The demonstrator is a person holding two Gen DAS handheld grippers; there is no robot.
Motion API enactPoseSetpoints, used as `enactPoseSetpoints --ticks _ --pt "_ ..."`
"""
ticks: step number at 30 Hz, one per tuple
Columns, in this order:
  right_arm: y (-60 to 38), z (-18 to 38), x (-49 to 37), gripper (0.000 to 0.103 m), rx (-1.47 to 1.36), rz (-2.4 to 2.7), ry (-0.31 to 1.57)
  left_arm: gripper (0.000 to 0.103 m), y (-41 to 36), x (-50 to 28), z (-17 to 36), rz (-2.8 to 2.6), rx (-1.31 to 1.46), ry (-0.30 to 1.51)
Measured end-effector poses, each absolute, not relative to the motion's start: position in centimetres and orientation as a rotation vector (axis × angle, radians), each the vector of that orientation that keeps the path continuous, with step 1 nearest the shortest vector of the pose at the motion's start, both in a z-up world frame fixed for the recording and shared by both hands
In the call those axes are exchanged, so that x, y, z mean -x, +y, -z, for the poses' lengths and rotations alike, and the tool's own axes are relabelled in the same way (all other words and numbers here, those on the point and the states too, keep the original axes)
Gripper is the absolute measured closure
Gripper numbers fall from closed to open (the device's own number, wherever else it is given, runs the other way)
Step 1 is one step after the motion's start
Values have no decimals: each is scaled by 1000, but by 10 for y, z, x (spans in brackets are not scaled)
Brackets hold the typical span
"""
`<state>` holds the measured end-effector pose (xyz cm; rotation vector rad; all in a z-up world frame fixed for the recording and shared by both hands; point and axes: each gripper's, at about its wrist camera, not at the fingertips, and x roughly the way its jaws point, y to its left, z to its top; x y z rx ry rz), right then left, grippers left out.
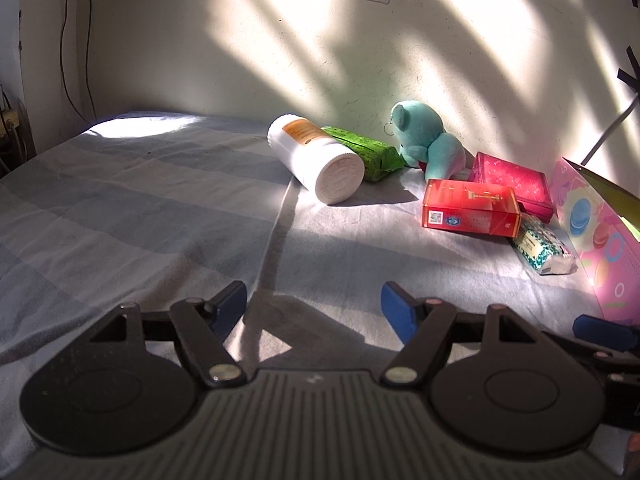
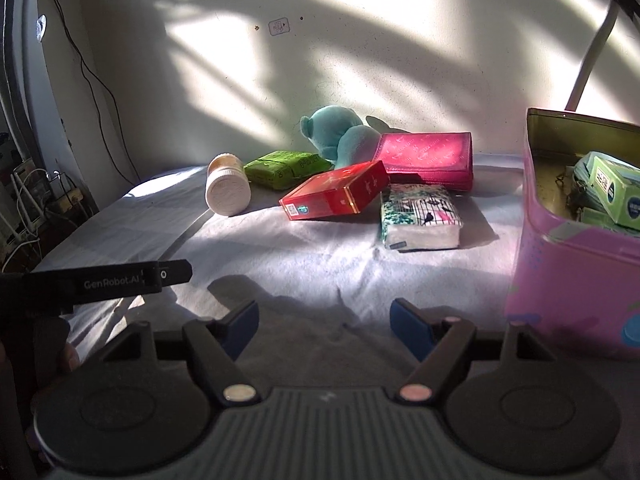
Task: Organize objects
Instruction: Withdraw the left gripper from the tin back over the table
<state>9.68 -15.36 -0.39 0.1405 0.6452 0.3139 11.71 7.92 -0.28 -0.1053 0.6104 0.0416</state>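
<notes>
Left gripper [image 1: 314, 306] spread wide, empty; right gripper [image 2: 324, 326] likewise, low over cloth; red box [image 2: 334, 196] leans on tissue pack [image 2: 420, 220].

A home bedroom: a sheeted bed [image 1: 140, 200] against a scuffed wall [image 1: 240, 40], cables [image 2: 92, 76] trailing beside it.

On the bed [image 2: 304, 264], the things cluster along the far edge by the wall. A bottle [image 2: 227, 190] lies on its side leftmost, a flat packet [image 2: 282, 168] just right of it, and a plush toy [image 2: 340, 134] behind that. A wallet [image 2: 430, 156] lies right of the toy; a carton [image 2: 334, 196] leans before it, touching a tissue pack [image 2: 418, 222]. At the right edge stands an open tin [image 2: 576, 280] holding small boxes [image 2: 608, 190].
</notes>
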Motion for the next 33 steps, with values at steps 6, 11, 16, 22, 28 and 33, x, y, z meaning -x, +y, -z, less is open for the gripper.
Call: enactPoseSetpoints --ticks 6,11,16,22,28,33 --pt "-151 3 -92 27 -114 -324 627 23 79 -116 3 -44 108 607" --pt "-152 2 -91 27 -123 -323 625 23 78 -115 4 -41 109 609" --pt "-151 3 -92 27 -123 -322 631 23 78 -115 4 -36 104 608" --pt "-147 4 -97 27 -109 -323 651 23 78 -114 4 -33 109 610" --pt "-149 5 -100 26 -120 -320 663 22 78 -115 5 -27 116 615" --pt "-151 3 -111 24 -165 -330 683 22 79 -115 5 -26 121 617"
